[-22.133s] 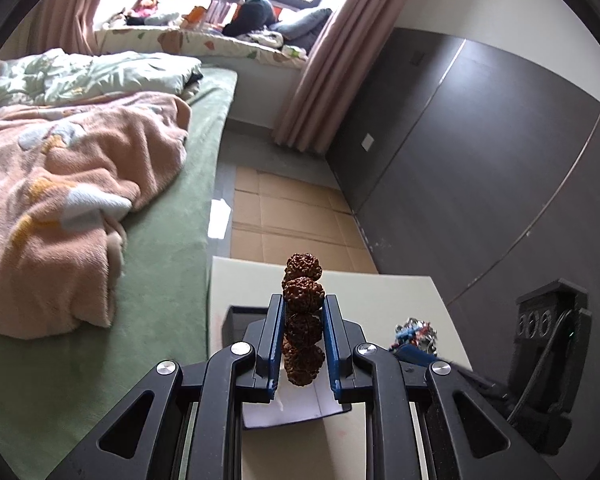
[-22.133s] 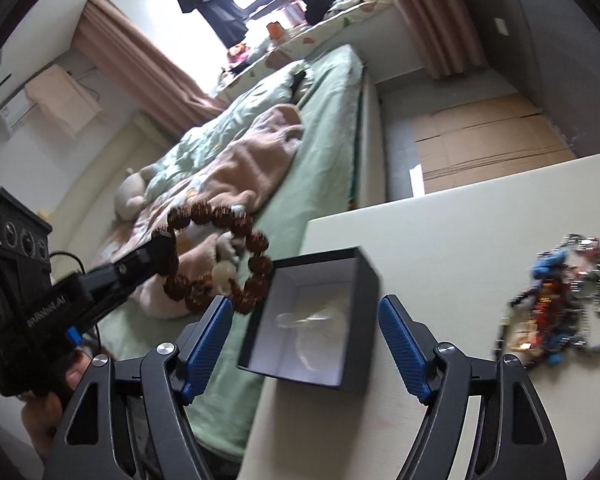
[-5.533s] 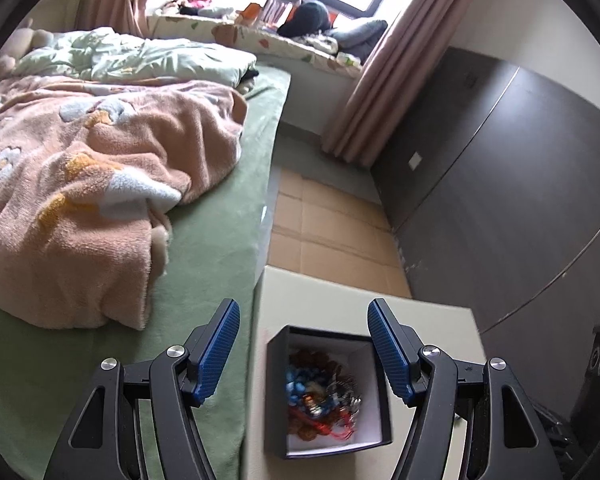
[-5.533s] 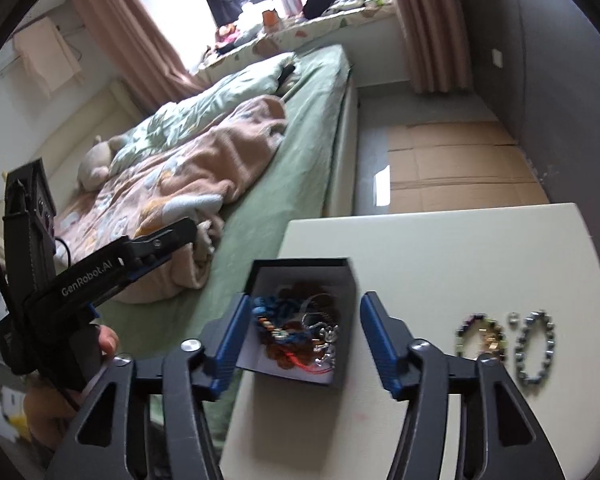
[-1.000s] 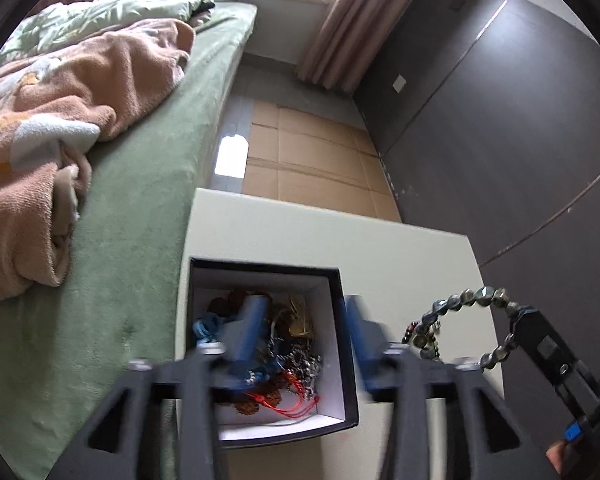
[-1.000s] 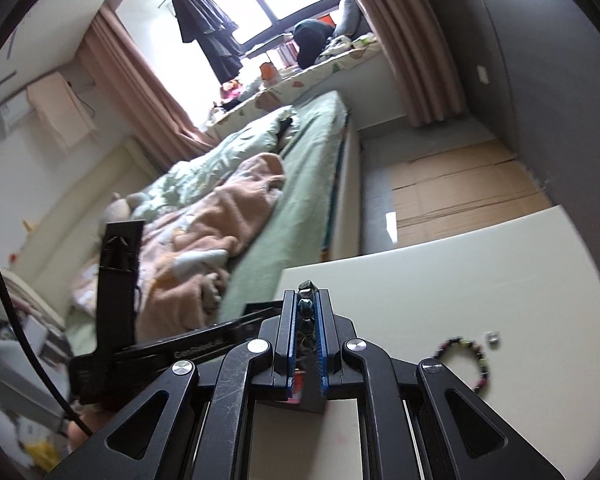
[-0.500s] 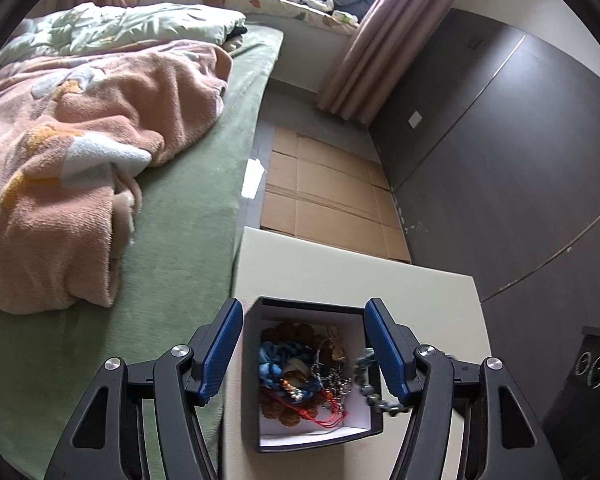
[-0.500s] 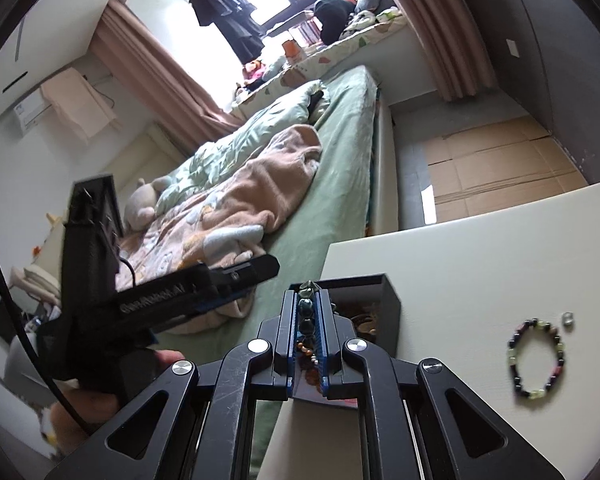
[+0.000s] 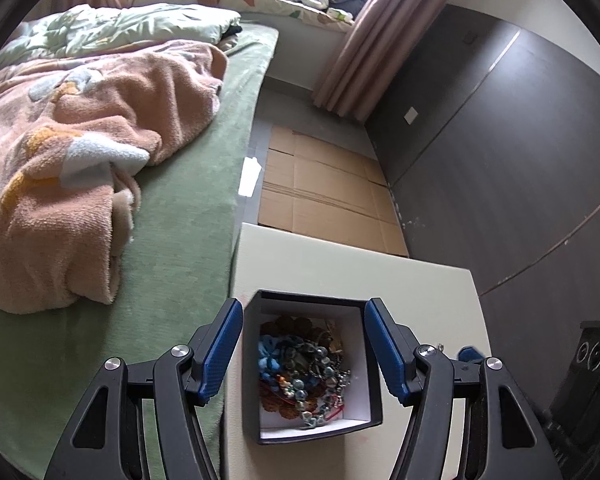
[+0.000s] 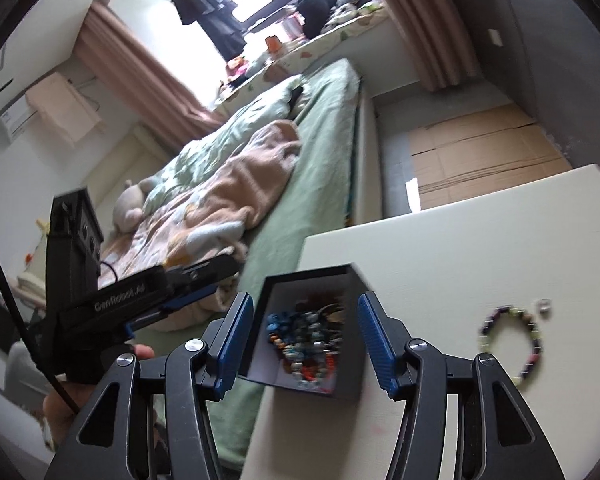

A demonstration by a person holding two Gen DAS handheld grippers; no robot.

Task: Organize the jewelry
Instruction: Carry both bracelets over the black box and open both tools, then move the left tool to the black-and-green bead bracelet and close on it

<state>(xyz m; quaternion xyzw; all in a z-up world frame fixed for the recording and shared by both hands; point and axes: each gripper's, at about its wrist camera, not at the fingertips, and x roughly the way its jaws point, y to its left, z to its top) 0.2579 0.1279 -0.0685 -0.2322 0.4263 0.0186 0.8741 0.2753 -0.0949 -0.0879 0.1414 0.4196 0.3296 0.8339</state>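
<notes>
A black jewelry box [image 9: 374, 384] with a white inside stands near the left edge of the cream table [image 9: 420, 284]. It holds a tangle of bracelets and beads [image 9: 304, 372]. My left gripper [image 9: 302, 348] is open and empty, hovering over the box. My right gripper [image 10: 306, 344] is open and empty, also above the box [image 10: 344, 390]. A dark and yellow-green bead bracelet [image 10: 510, 346] and a small silver ring [image 10: 545, 306] lie on the table to the right of the box. The left gripper's body [image 10: 140, 288] shows at the left in the right wrist view.
A green bed [image 9: 172, 240] with a pink blanket [image 9: 80, 152] borders the table's left side. Flattened cardboard [image 9: 324, 192] lies on the floor beyond the table. A dark wall panel [image 9: 500, 152] runs along the right.
My right gripper has opened and let go of the grey bead bracelet, which now lies in the box. My left gripper stays open over the box.
</notes>
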